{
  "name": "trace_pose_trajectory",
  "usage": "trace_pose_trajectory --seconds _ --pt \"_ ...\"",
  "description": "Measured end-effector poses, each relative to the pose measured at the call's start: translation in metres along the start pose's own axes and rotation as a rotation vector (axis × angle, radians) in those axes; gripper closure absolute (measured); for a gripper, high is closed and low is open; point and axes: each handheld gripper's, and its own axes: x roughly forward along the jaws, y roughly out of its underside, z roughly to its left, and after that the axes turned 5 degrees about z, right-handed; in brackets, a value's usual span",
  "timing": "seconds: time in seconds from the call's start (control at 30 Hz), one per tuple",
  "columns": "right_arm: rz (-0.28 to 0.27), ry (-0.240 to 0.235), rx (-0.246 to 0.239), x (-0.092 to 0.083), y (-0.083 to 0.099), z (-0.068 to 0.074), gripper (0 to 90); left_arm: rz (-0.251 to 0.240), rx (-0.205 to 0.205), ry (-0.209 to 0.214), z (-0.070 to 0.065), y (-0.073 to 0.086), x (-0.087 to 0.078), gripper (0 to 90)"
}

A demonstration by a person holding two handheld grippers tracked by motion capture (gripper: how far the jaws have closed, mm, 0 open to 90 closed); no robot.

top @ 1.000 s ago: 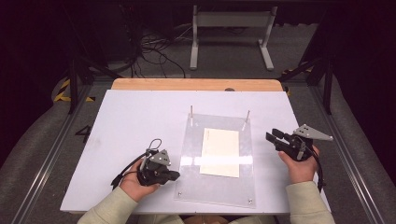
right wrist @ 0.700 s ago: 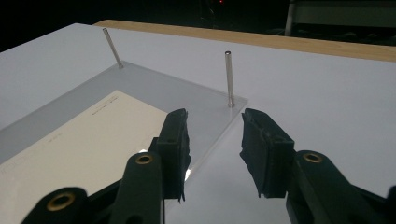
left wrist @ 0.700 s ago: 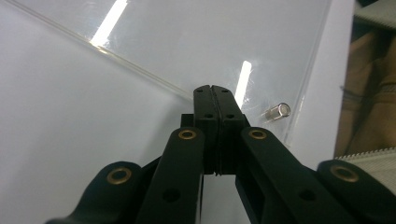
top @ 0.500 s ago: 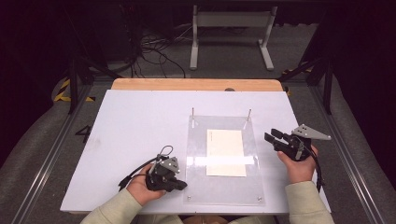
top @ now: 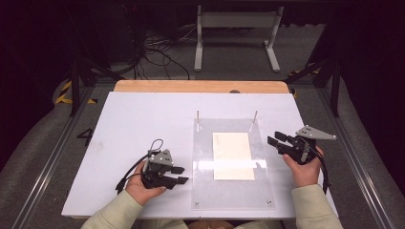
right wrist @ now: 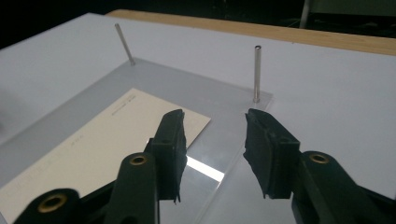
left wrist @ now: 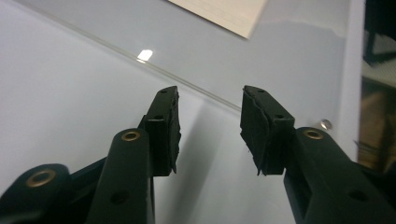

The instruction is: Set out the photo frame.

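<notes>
Both hand-held grippers [top: 179, 174] [top: 275, 140] agape.

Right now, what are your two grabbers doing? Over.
Left gripper open, empty. Right gripper open, empty. Cream card flat on clear plate. Two pins upright.

Dim and dark all around. Grey carpeted floor [top: 229, 67], black cables [top: 157, 52] tangled at upper left, a white metal stand [top: 236, 33] beyond the table, yellow-black hazard tape [top: 64, 93] at left, metal rails [top: 43, 167] alongside.

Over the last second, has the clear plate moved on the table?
Yes. The clear plate has swung its near end right across the white table, while its far end stayed nearly put.
</notes>
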Motion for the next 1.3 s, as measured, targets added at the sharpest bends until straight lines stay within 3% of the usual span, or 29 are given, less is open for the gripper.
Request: trace_pose_trajectory --seconds 0.1,0.17,0.27,0.33,0.43,0.53,0.57,0.63,0.67,0.83,0.93,1.07,1.13,1.3 --pt "0.039 -0.014 -0.048 0.007 -0.004 0.003 62.9 -0.051 -0.037 -0.064 0.010 0.004 -0.009 54.8" --pt "0.063 0.008 -0.080 0.013 -0.008 0.002 63.5 -0.084 -0.063 -0.087 0.016 0.008 -0.014 54.2" --pt "0.067 -0.005 -0.092 0.020 -0.015 -0.003 67.0 -0.118 -0.095 -0.120 0.019 0.012 -0.020 54.1" --pt "0.059 0.001 -0.106 0.023 -0.020 -0.004 69.3 -0.130 -0.103 -0.139 0.019 0.015 -0.024 54.0" --pt "0.083 0.059 -0.152 0.029 -0.028 -0.004 69.7 -0.137 -0.110 -0.154 0.019 0.019 -0.026 53.9" --pt "0.093 0.044 -0.136 0.036 -0.032 -0.007 67.0 -0.136 -0.112 -0.160 0.018 0.021 -0.027 53.6" --pt "0.092 0.039 -0.167 0.041 -0.035 -0.011 71.0 -0.138 -0.116 -0.170 0.016 0.022 -0.028 53.3" --pt "0.100 0.032 -0.171 0.042 -0.037 -0.013 71.9 -0.138 -0.116 -0.169 0.015 0.023 -0.028 53.2" --pt "0.113 0.047 -0.164 0.045 -0.039 -0.015 71.1 -0.137 -0.113 -0.173 0.015 0.024 -0.028 53.2" --pt "0.075 0.057 -0.070 0.054 -0.046 -0.023 68.1 -0.131 -0.118 -0.182 0.014 0.027 -0.029 53.2" --pt "0.070 0.106 -0.075 0.064 -0.052 -0.023 68.8 -0.133 -0.121 -0.177 0.013 0.026 -0.028 52.9" --pt "0.067 0.137 -0.056 0.074 -0.055 -0.025 67.4 -0.127 -0.107 -0.173 0.011 0.025 -0.026 52.6" --pt "0.056 0.130 -0.035 0.081 -0.057 -0.027 64.9 -0.127 -0.104 -0.166 0.010 0.024 -0.025 52.3" --pt "0.069 0.133 -0.055 0.093 -0.056 -0.030 74.5 -0.118 -0.089 -0.144 0.007 0.022 -0.021 51.7"
